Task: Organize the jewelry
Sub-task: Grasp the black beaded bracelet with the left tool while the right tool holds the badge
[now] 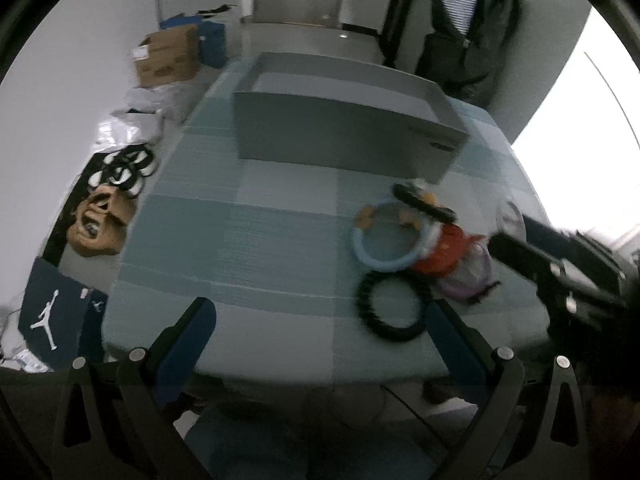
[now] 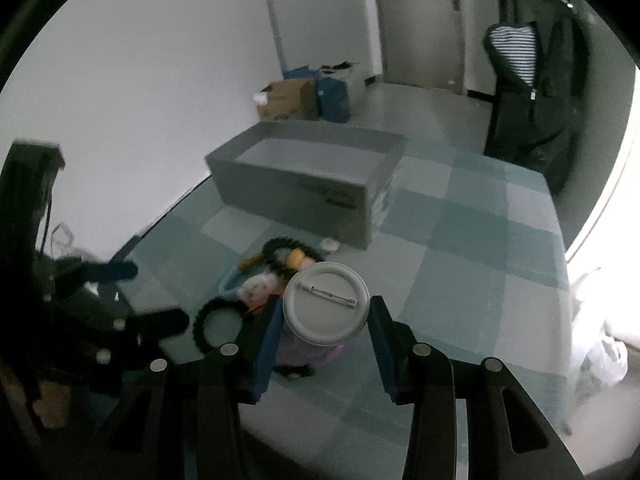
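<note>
A pile of jewelry lies on the checked table: a black beaded bracelet, a light blue ring, a red piece, a purple piece and a second black bracelet. My right gripper is shut on a round grey pin badge, back side up, held above the pile; it also shows in the left wrist view. My left gripper is open and empty over the table's near edge. An open grey box stands behind the pile.
The teal checked tablecloth covers the table. On the floor at the left are a mask, sandals, a cardboard box and a bag. Clothes hang at the back right.
</note>
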Available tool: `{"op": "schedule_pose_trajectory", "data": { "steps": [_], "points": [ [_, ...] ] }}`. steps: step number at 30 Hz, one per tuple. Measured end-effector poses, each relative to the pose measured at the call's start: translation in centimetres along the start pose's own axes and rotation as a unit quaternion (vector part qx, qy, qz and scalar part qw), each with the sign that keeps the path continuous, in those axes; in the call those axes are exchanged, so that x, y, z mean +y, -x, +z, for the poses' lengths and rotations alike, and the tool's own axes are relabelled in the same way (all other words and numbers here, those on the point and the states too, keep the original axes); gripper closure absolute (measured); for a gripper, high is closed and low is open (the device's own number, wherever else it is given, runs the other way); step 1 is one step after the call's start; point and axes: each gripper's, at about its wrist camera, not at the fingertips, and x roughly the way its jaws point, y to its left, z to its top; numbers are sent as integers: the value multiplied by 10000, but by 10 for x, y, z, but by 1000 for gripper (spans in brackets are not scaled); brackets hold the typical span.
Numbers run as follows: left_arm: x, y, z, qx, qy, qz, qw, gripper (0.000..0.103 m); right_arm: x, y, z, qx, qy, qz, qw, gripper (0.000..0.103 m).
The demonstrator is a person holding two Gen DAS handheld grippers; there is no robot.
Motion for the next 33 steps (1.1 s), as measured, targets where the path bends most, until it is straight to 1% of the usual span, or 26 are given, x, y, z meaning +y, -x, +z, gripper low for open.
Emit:
{"op": "schedule_pose_trajectory", "data": {
  "steps": [4,6,9,10,11,13,14,15,18,19,20,21,23,24,25,26,27,29,31,33],
  "points": [
    [-15,-4,-1,83,-294,-169,9994,1,-9,6,4,-140,-201,-73,9997,61],
    [-20,-6,0,122,-415,-161,9989,1,-11,9,4,-177,-258,-72,9995,61],
    [-25,-15,2,218,-592,23,9980,1,-14,12,6,-259,-336,-82,9991,61],
    [-26,-20,3,298,-654,164,9973,1,-15,14,7,-294,-360,-80,9989,61],
    [-27,-24,3,378,-669,227,9968,1,-16,15,7,-318,-373,-76,9988,61],
    [-25,-29,5,470,-622,272,9966,1,-17,18,8,-373,-384,-75,9985,61],
    [-25,-31,5,497,-643,344,9961,3,-17,19,8,-388,-391,-75,9985,61],
    [-25,-32,5,539,-675,395,9955,3,-18,20,8,-401,-403,-61,9984,61],
    [-24,-31,7,520,-703,361,9955,9,-20,22,9,-448,-425,-35,9981,61],
    [-24,-30,7,510,-735,340,9954,13,-20,23,9,-453,-425,-27,9981,61],
    [-24,-29,7,492,-764,302,9954,19,-20,24,8,-467,-425,-30,9980,61],
    [-25,-27,7,455,-833,258,9951,24,-21,25,8,-478,-436,-23,9979,61],
    [-32,-28,7,423,-934,179,9946,41,-23,26,9,-505,-483,-10,9976,61],
    [-33,-27,7,412,-981,129,9942,46,-24,27,9,-510,-501,-5,9974,61],
    [-34,-26,7,397,-1015,74,9940,58,-25,27,9,-514,-530,5,9973,61],
    [-33,-25,7,403,-1017,31,9940,61,-27,28,9,-516,-555,4,9971,61],
    [-32,-24,7,419,-989,-45,9942,62,-27,28,9,-513,-561,-3,9971,61],
    [-27,-23,9,438,-863,-252,9950,69,-27,28,8,-514,-561,-19,9971,61],
    [-21,-21,9,483,-675,-474,9954,69,-26,29,8,-525,-564,-30,9970,61],
    [-20,-20,9,507,-603,-557,9953,69,-25,30,8,-537,-551,-38,9970,61]
  ]
}}
